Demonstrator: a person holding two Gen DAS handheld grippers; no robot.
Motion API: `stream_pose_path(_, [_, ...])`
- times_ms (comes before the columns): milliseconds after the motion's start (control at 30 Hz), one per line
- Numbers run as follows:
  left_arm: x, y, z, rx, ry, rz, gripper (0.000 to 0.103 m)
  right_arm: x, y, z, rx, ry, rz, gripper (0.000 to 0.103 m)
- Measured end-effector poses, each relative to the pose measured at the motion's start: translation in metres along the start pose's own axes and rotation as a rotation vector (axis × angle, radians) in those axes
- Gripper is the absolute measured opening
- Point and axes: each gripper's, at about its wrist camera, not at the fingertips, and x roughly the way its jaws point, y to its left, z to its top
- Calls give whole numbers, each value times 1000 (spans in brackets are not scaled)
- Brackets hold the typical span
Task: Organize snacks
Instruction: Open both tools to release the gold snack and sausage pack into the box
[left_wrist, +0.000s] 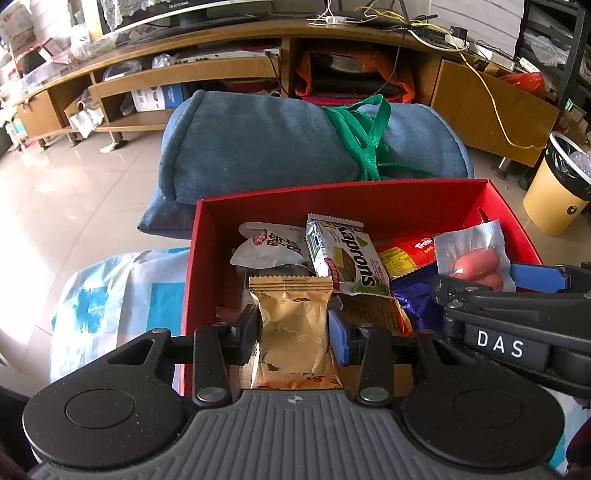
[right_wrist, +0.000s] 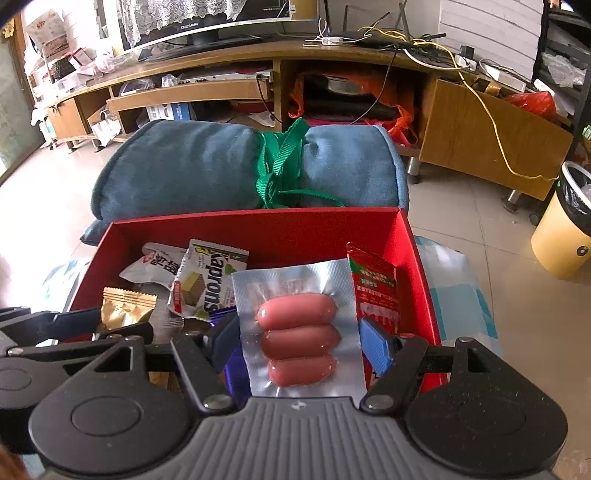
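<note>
Left wrist view. Pale tiled floor (left_wrist: 92, 192), long wooden TV cabinet (left_wrist: 221, 74) across the back, yellow waste bin (left_wrist: 554, 192) at right. Rolled blue cushion (left_wrist: 295, 147) tied with green webbing strap (left_wrist: 369, 140) lies just behind an open red cardboard box (left_wrist: 332, 195). Blue-and-white plastic bag (left_wrist: 118, 295) sits left of the box. Left gripper (left_wrist: 293, 328) is over the box's near side, fingers clamped on a gold foil snack packet (left_wrist: 291, 325), held upright. Inside the box: a white pouch with red print (left_wrist: 266, 245), a green-and-white "Kaprons" wafer pack (left_wrist: 343, 251), an orange-red snack bag (left_wrist: 402, 251), and a purple foil wrapper (left_wrist: 417, 299). At right, the right gripper (left_wrist: 491, 278) enters from the side carrying a clear vacuum pack of pink sausages (left_wrist: 472, 254).

Right wrist view. Same floor (right_wrist: 517, 295), cabinet (right_wrist: 480, 129), bin (right_wrist: 561, 236), cushion (right_wrist: 184, 173) and strap (right_wrist: 284, 158). Right gripper (right_wrist: 299, 339) has its fingers pressed on both edges of the sausage pack (right_wrist: 299, 332), three sausages stacked, above the red box (right_wrist: 258, 225) on its right side. A red sachet with green top (right_wrist: 373, 288) stands against the box's right wall. Wafer pack (right_wrist: 207, 280), white pouch (right_wrist: 159, 262) and gold packet (right_wrist: 125, 306) lie to the left; the left gripper (right_wrist: 110, 325) is at the left edge, its fingertips largely hidden.
</note>
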Motion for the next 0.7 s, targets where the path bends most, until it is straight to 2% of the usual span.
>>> stream_pose_path(300, [3, -1, 0, 3, 5, 6, 52, 6, -4, -1, 9, 19, -7, 69])
stream_pose_path(700, [0, 3, 2, -20, 11, -4, 73, 3, -11, 0, 33, 14, -13, 69])
